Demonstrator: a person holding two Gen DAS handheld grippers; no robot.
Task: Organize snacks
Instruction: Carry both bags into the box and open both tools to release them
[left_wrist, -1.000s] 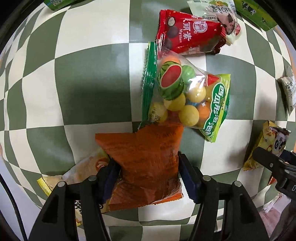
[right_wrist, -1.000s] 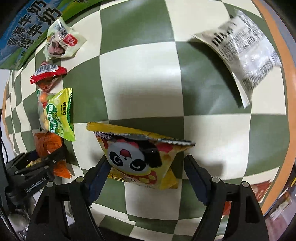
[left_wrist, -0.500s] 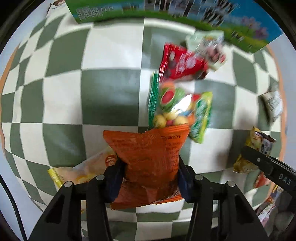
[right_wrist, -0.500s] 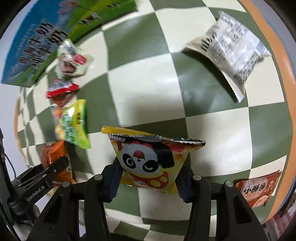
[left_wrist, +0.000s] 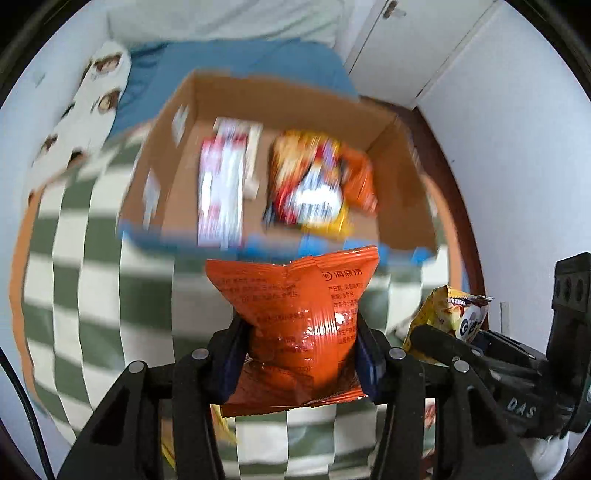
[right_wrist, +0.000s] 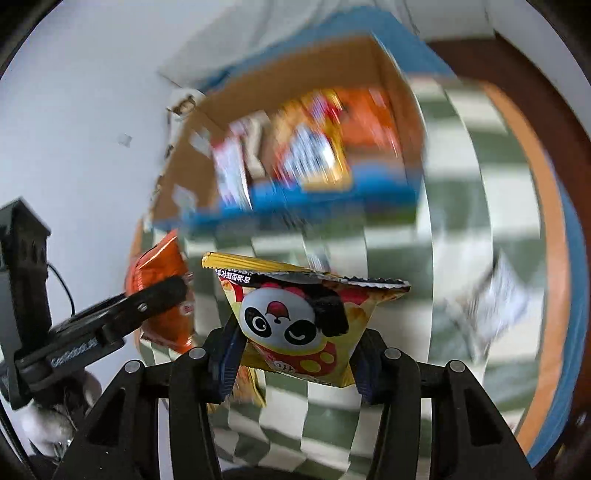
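Note:
My left gripper (left_wrist: 299, 354) is shut on an orange snack bag (left_wrist: 295, 314) and holds it up above the checkered tablecloth (left_wrist: 92, 295). My right gripper (right_wrist: 295, 358) is shut on a yellow panda snack bag (right_wrist: 299, 314), also lifted; that bag shows in the left wrist view (left_wrist: 454, 314) too. The orange bag and the left gripper's finger (right_wrist: 155, 299) show at the left of the right wrist view. Ahead of both stands an open cardboard box (left_wrist: 207, 110) holding several snack packs (left_wrist: 310, 184), blurred by motion.
A white snack packet (right_wrist: 491, 302) lies on the cloth to the right. A blue cloth and a patterned pillow (left_wrist: 96, 85) lie behind the box. White walls and a door (left_wrist: 424, 48) stand beyond the table's orange rim (right_wrist: 546, 221).
Both grippers closed on their bags, lifted them off the cloth and swung up toward the cardboard box, which has come into view. The snacks left on the cloth have dropped out of sight.

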